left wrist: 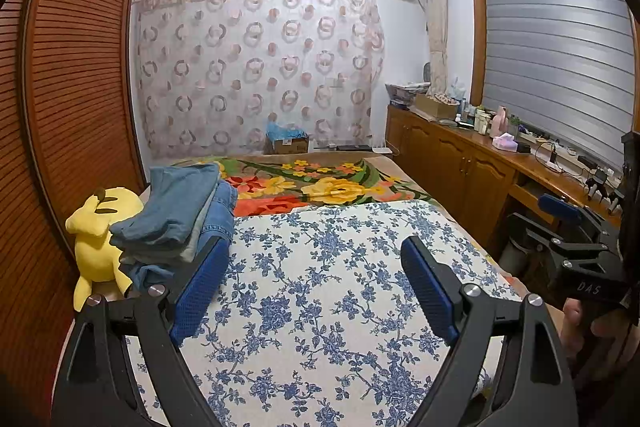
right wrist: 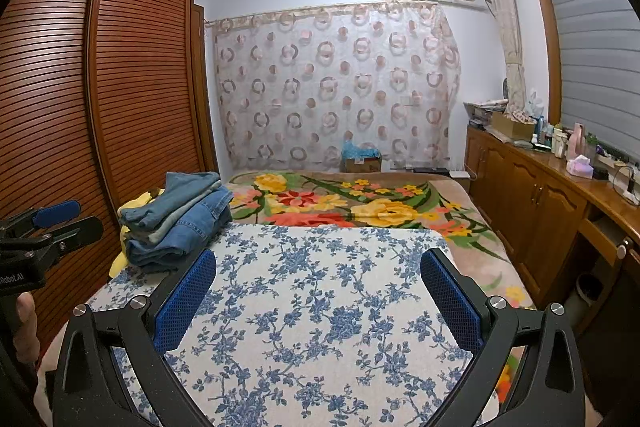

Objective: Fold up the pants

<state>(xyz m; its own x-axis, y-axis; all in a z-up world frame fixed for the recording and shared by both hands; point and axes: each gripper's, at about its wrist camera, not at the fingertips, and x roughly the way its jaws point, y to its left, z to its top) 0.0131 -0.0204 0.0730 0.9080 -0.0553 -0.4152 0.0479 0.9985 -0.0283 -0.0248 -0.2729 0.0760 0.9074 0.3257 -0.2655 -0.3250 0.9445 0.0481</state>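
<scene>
A stack of folded blue denim pants [left wrist: 180,219] lies at the left edge of the bed, also in the right wrist view [right wrist: 180,223]. My left gripper [left wrist: 316,247] is open and empty above the blue-flowered white cloth [left wrist: 332,287], just right of the stack. My right gripper [right wrist: 318,259] is open and empty over the same cloth [right wrist: 320,307]. The right gripper also shows at the right edge of the left wrist view [left wrist: 560,211]; the left one shows at the left edge of the right wrist view [right wrist: 60,215].
A yellow plush toy [left wrist: 100,235] lies against the stack by the brown slatted wardrobe [left wrist: 72,87]. A floral blanket [left wrist: 320,187] covers the far bed. Wooden cabinets [left wrist: 460,163] with clutter run along the right. A cardboard box [left wrist: 288,145] stands beyond the bed.
</scene>
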